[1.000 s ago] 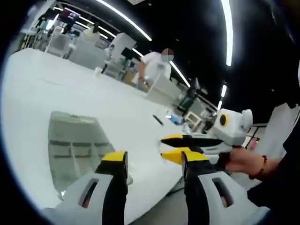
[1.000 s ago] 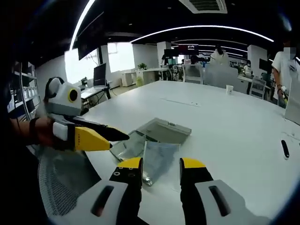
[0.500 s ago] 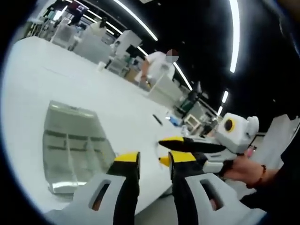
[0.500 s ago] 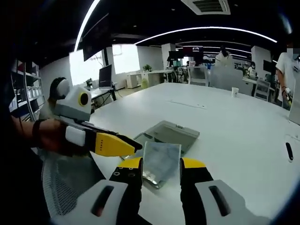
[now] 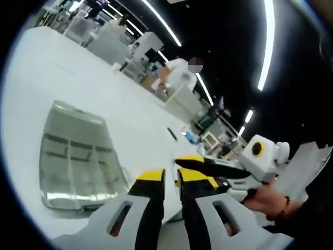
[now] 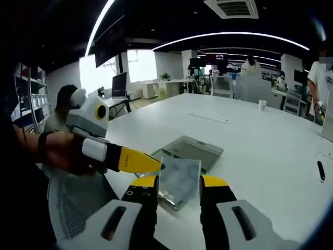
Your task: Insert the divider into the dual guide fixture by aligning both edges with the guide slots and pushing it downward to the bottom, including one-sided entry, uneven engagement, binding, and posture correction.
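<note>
In the left gripper view, the left hand-held gripper (image 5: pixel 167 179) has its yellow-tipped jaws drawn close, with a narrow slit between them; whether anything sits in that slit I cannot tell. Beyond and to the left lies the clear dual guide fixture (image 5: pixel 78 156), flat on the white bench (image 5: pixel 47 78) near its front edge, its ribs and partitions showing through the plastic. The right hand-held gripper (image 5: pixel 195 165) comes in from the right, held in a person's hand (image 5: pixel 265 200), its yellow jaw tips just beside the left gripper's tips. Further along the bench lies a dark pen-like object (image 5: pixel 172 134), and a person in white (image 5: pixel 174 75) stands at the far side.

In the right gripper view, the right hand-held gripper (image 6: pixel 178 182) stands with its jaws apart, the clear divider (image 6: pixel 178 179) upright between them; contact with the pads is not clear. The left hand-held gripper (image 6: pixel 151 165) reaches in from the left, its tips at the divider's left edge. The fixture (image 6: pixel 190 150) lies just behind the divider, near the bench's (image 6: pixel 260 156) front corner. A paper cup (image 6: pixel 262 104) stands well back.
</note>
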The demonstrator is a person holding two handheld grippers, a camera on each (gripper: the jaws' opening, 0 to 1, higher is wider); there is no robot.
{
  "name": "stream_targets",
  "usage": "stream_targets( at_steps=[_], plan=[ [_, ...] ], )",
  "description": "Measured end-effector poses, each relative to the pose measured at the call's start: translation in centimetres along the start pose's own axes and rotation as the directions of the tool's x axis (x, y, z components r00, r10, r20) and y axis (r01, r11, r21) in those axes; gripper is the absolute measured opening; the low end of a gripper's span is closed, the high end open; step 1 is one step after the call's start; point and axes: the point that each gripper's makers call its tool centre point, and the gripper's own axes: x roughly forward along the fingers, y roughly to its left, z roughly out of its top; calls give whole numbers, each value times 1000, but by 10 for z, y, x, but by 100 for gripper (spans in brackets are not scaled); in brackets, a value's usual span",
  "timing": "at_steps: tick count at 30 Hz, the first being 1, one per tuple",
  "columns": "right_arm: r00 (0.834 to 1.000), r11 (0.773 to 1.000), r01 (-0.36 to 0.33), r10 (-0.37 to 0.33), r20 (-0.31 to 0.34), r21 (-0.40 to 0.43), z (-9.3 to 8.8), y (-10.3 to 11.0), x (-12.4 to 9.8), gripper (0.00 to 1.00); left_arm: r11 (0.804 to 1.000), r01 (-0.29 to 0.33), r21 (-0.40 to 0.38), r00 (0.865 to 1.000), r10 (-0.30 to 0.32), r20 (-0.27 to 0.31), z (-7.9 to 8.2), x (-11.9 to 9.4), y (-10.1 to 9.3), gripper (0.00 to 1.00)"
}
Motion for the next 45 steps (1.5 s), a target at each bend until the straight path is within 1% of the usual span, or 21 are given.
stream_targets(
  at_steps=[5,7,9,12,17,20,21,22,23,25,28,30,31,34,36,37,39,41,42,43,45],
  plan=[
    [1000,1000,-5,5,3,-5,1,2,1,27,1000,0,-9,1000,0,11,2,1,-1,6],
    [1000,1000,-6,6,7,-9,2,3,1,27,1000,5,-2,1000,-5,6,2,2,-1,2],
    [1000,1000,-5,5,4,-13,2,3,0,27,1000,8,10,1000,-8,4,2,2,-2,1],
    [1000,1000,-10,10,0,-22,2,4,1,27,999,11,42,1000,-11,3,2,1,-4,0],
    [1000,999,-19,18,-10,-33,1,4,1,27,997,15,80,1000,-13,-22,1,1,-6,0],
    [1000,998,-29,29,-11,-59,2,6,1,26,988,3,152,999,2,-32,2,-1,-6,0],
    [999,997,-32,30,-20,-69,1,5,0,25,984,-6,178,999,14,-42,2,-2,-4,0],
    [999,996,-34,31,-39,-82,0,4,0,24,971,-10,240,998,25,-59,1,-3,-2,0],
    [999,996,-31,28,-40,-85,0,2,-1,25,961,-13,275,997,33,-70,1,-5,0,0],
    [999,994,-32,30,-30,-100,3,-1,-3,27,950,-15,312,994,47,-96,1,-8,5,0],
    [998,989,-40,34,-48,-142,3,-4,-6,24,930,-10,368,989,62,-131,-1,-13,9,0],
    [995,980,-64,48,-86,-188,-1,-5,-4,24,919,-14,394,984,82,-155,-5,-16,12,0],
    [994,977,-79,61,-95,-199,-2,-4,-3,24,910,-4,414,983,78,-164,-7,-17,11,0],
    [990,968,-111,89,-106,-223,0,-1,-2,23,898,10,441,979,82,-189,-13,-17,10,0],
    [986,961,-141,114,-121,-238,0,2,-1,23,870,-1,494,974,113,-197,-15,-18,14,0],
    [983,955,-160,131,-131,-250,-1,5,-1,23,862,6,506,971,115,-208,-18,-19,13,0],
    [974,940,-200,159,-165,-278,-5,10,0,21,854,29,520,967,107,-230,-23,-19,10,0],
    [965,927,-238,190,-183,-291,-8,17,1,20,843,33,537,965,112,-235,-25,-21,8,0],
    [959,921,-258,208,-193,-292,-10,20,1,20,842,30,539,965,116,-235,-26,-21,8,0],
    [957,921,-266,216,-195,-286,-11,21,1,20,841,31,540,965,116,-235,-27,-21,8,0],
    [950,912,-282,223,-217,-299,-15,23,2,20,836,44,547,963,109,-246,-29,-22,6,0]
  ],
)
